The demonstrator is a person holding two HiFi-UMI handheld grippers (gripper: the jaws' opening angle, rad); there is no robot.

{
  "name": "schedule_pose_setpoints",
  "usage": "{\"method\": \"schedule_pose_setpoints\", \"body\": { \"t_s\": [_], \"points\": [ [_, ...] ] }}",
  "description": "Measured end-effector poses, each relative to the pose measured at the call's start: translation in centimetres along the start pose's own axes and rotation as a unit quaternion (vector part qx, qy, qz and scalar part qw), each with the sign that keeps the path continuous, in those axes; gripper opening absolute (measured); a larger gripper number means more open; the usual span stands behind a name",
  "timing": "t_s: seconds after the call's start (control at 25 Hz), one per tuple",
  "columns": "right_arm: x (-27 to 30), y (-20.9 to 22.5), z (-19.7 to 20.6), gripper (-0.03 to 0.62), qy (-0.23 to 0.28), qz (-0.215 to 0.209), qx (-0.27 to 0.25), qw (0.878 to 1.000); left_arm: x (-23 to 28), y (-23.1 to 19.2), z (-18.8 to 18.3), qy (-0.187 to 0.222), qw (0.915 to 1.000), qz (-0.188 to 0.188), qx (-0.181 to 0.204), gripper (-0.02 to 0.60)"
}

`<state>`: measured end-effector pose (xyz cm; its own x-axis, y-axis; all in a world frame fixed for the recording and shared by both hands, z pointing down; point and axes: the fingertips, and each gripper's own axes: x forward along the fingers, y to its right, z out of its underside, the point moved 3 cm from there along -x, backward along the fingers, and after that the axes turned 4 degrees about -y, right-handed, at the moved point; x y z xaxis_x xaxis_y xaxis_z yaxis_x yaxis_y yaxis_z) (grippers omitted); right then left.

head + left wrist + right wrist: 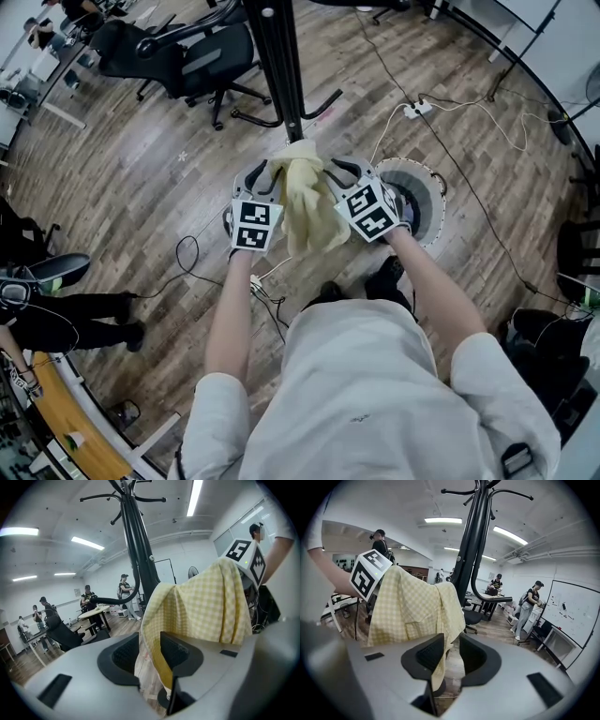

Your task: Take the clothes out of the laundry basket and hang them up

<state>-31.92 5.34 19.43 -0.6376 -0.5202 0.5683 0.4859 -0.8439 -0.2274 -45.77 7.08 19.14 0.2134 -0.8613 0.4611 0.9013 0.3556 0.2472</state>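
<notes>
Garment: a yellow checked garment (307, 202) is held up between the two grippers, just in front of the coat stand (281, 66), above the wooden floor (141, 169).
Left gripper (265, 173): its fingers (176, 651) are seen apart; a fold of the garment hangs through the gap and lies against one finger only, so no clamp is made.
Right gripper (349, 171): its fingers (429, 656) are likewise parted; the garment's edge hangs between them, close to one finger, and is not pinched.
Drape: the cloth is laid over the tops of both grippers.
Laundry basket (433, 202): a round white basket is seen on the floor just beside the right forearm.
Office chair (202, 61): parked behind the stand.
</notes>
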Motion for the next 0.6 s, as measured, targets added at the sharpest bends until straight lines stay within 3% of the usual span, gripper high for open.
{"method": "schedule_pose_setpoints", "body": {
  "t_s": [0.32, 0.6],
  "points": [
    [-3.1, 0.8, 0.2, 0.109, 0.015, 0.017, 0.025, 0.999, -2.2, 0.6, 0.6, 0.008, 0.9995, -0.010, -0.029, 0.150],
    [-6.0, 0.8, 1.9, 0.106, 0.016, 0.011, 0.036, 0.999, -5.7, 2.3, 1.3, 0.024, 0.9961, -0.019, -0.082, 0.150]
  ]
}}
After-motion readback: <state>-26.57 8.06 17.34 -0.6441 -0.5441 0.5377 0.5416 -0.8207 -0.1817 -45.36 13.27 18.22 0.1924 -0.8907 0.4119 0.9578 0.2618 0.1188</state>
